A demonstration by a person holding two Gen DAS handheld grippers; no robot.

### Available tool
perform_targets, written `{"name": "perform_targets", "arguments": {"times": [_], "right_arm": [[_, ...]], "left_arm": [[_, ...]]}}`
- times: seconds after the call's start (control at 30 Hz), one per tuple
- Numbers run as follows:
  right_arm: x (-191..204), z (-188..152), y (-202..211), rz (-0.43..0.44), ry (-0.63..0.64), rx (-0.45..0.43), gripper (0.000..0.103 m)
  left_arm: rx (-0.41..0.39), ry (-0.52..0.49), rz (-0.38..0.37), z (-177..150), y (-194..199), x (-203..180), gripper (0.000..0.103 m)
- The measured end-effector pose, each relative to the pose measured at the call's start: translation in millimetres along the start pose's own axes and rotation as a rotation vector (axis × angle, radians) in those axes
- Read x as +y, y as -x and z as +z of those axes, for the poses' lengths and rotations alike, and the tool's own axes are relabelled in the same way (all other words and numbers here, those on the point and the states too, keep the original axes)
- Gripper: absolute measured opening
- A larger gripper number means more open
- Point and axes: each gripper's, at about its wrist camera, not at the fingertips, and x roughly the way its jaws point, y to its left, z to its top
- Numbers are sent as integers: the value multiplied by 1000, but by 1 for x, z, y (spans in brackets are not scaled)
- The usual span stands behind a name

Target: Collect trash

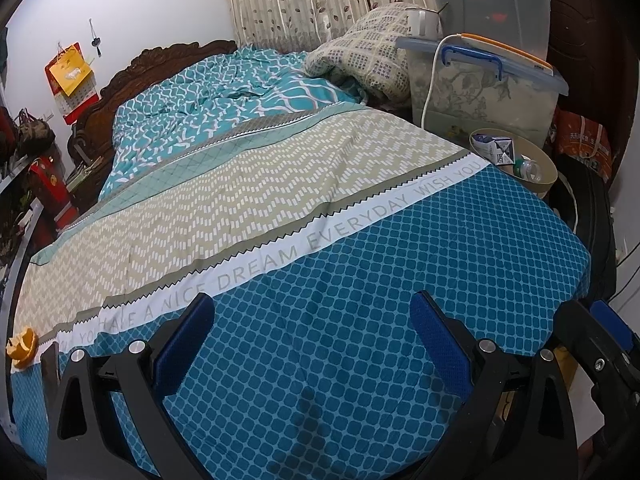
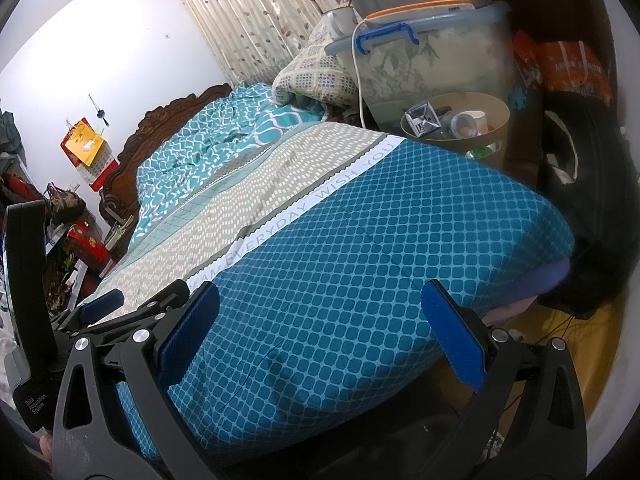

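Note:
An orange peel (image 1: 22,345) lies on the bed's left edge, on the white band of the cover. A tan round trash bin (image 1: 538,160) stands past the bed's right side and holds a cigarette pack (image 1: 500,150) and a plastic bottle (image 1: 530,168); it also shows in the right wrist view (image 2: 492,120). My left gripper (image 1: 314,340) is open and empty above the blue foot of the bed, with the peel far to its left. My right gripper (image 2: 320,330) is open and empty over the bed's right foot corner.
The patterned bed cover (image 1: 280,184) fills the middle. A folded quilt (image 1: 360,60) and a clear storage box (image 1: 480,84) with a white cable sit at the far right. A black bag (image 2: 580,184) stands right of the bin. Cluttered shelves (image 1: 36,184) line the left.

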Motion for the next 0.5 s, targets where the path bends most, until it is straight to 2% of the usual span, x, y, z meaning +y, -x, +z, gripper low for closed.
{"name": "perform_targets", "arguments": {"times": [0.5], "right_arm": [[-1, 0, 0, 1, -2, 0, 100]], "left_arm": [[-10, -17, 11, 1, 1, -5, 94]]}}
